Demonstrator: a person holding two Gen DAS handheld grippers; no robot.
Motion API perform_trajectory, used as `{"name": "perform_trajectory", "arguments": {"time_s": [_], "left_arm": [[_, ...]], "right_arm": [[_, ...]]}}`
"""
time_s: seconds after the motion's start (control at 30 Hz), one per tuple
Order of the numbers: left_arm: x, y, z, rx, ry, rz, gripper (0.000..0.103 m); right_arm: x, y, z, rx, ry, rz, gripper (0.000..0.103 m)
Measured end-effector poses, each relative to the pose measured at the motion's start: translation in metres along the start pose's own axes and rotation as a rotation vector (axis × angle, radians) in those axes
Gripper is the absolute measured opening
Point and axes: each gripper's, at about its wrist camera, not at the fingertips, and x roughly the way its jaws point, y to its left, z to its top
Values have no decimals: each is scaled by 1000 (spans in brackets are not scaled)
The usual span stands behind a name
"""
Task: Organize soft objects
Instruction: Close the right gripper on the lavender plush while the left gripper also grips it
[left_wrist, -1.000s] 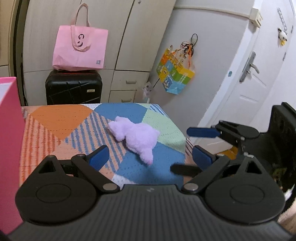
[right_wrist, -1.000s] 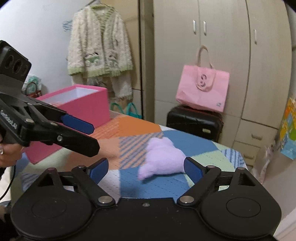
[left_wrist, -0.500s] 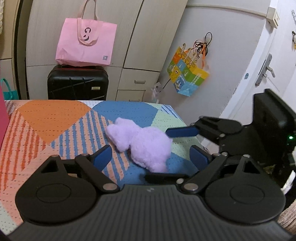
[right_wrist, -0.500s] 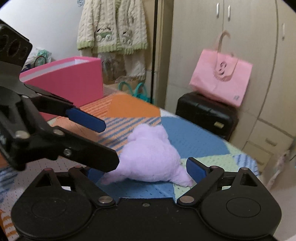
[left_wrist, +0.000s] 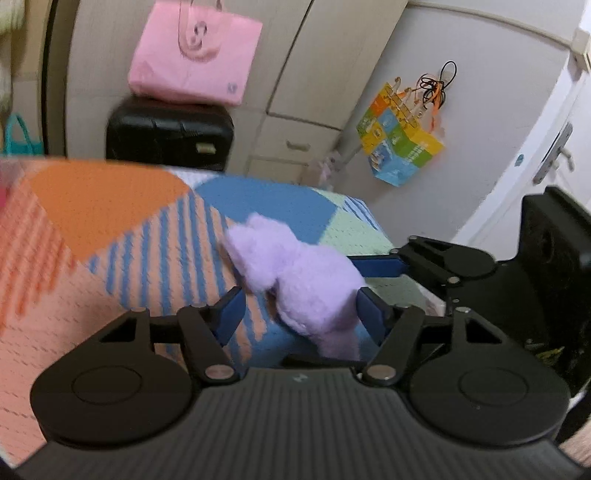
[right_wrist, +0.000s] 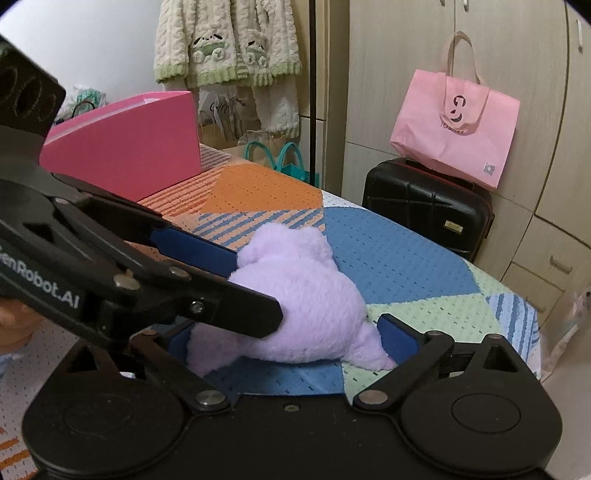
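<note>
A lilac plush toy (left_wrist: 303, 280) lies on the patchwork tablecloth (left_wrist: 110, 236) near its right edge. My left gripper (left_wrist: 301, 312) straddles the toy with its jaws closing. Its right pad (left_wrist: 369, 314) touches the fur, and a strip of cloth shows between its left pad (left_wrist: 231, 310) and the toy. My right gripper (right_wrist: 288, 336) comes in from the other side, jaws wide and opening, with the plush toy (right_wrist: 306, 295) between its pads. In the right wrist view the left gripper (right_wrist: 258, 288) crosses from the left and covers part of the toy.
A pink box (right_wrist: 122, 147) stands on the table's far left. Behind the table a black suitcase (right_wrist: 424, 206) carries a pink tote bag (right_wrist: 454, 125). The table edge (right_wrist: 532, 332) drops off close to the toy's right. A colourful bag (left_wrist: 399, 147) hangs on the wall.
Both grippers have come forward and down onto the plush toy, which now sits between both pairs of fingers. The left jaws have narrowed a lot; the right jaws stand slightly wider.
</note>
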Motion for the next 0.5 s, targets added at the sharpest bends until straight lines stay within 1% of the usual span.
{"name": "perform_trajectory", "arguments": {"time_s": [0.03,0.07,0.13,0.17,0.23,0.37,0.5], "left_arm": [[2,4,0,-25,17,-19,65],[2,4,0,-29,14,-17,64],[1,0,-2,0,-3,11,55],[1,-1,-2,8,-8,16,53],[2,-3,-4,12,3,7,44],[1,-8,-5,34,-14,26,42],[-4,-13,-7,58,-21,22,42]], "right_arm": [[0,-1,-1,5,-4,8,100],[0,0,-2,4,-10,12,96],[0,0,-4,15,-22,6,92],[-1,0,-4,24,-32,2,88],[-1,0,-4,33,-42,-7,85],[-2,4,-5,38,-53,-37,76],[-7,11,-8,23,-75,-70,74]]}}
